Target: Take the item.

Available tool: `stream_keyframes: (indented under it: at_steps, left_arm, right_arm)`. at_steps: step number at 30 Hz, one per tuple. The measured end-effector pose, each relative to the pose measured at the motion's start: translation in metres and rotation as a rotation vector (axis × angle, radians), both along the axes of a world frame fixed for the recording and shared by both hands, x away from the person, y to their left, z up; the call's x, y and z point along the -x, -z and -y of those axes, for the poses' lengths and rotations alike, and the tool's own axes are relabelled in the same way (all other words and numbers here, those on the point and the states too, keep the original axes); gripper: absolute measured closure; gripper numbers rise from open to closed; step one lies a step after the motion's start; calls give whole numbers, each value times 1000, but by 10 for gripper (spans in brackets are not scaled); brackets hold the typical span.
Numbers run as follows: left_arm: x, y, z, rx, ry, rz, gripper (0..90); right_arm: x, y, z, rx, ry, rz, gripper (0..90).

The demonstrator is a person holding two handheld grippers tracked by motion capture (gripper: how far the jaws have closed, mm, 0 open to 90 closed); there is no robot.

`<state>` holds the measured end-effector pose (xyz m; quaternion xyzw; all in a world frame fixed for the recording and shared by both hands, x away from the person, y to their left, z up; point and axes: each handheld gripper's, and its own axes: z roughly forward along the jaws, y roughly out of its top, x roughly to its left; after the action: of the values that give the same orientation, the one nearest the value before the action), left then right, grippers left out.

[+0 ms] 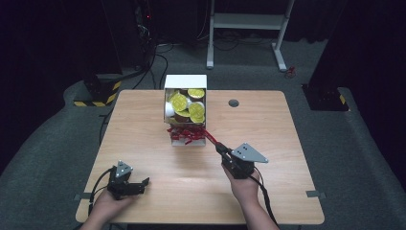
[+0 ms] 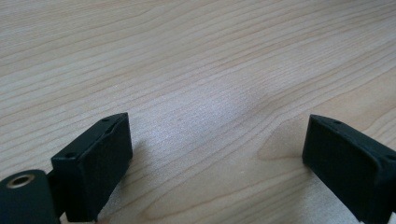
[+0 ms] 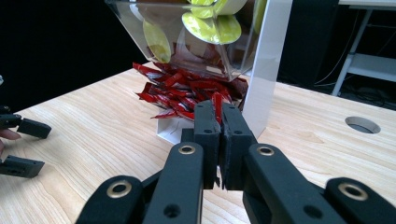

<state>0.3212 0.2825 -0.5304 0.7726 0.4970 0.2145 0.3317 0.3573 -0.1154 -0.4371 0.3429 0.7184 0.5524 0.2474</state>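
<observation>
The right gripper (image 1: 216, 144) sits at the middle of the table (image 1: 268, 191), held in the person's right hand (image 1: 245, 187), whose forearm comes in from the near edge. The hand angles the gripper forward and to the left, so its tip points at the lower part of the white box (image 1: 186, 82) that stands at the far middle of the table. The jaws are pressed together on a red packet (image 3: 217, 106); in the right gripper view a strip of red shows pinched between the two black pads. In the high view a red strip runs from the pile to the tip of the gripper.

The packet belongs to a heap of red packets (image 1: 184, 133) lying in the open bottom tray of the box, on its near side. Above that heap, a clear bin holds round cups with yellow lids (image 1: 180, 101).

The left gripper (image 1: 144, 183) rests low over the near left part of the table, well apart from the box. The person's left hand (image 1: 106, 205) grips it from behind, with the tip turned to the right. Its jaws stand wide apart with nothing between them; in the left gripper view bare wood shows between the two pads.
</observation>
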Motion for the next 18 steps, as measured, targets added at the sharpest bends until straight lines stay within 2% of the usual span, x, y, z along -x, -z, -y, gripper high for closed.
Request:
stream_keyframes:
  at_steps: [18]
  left_arm:
    - [-3,0,1,2,5,1,85]
  right_arm:
    - [3,-7,23,-30,47,10,875]
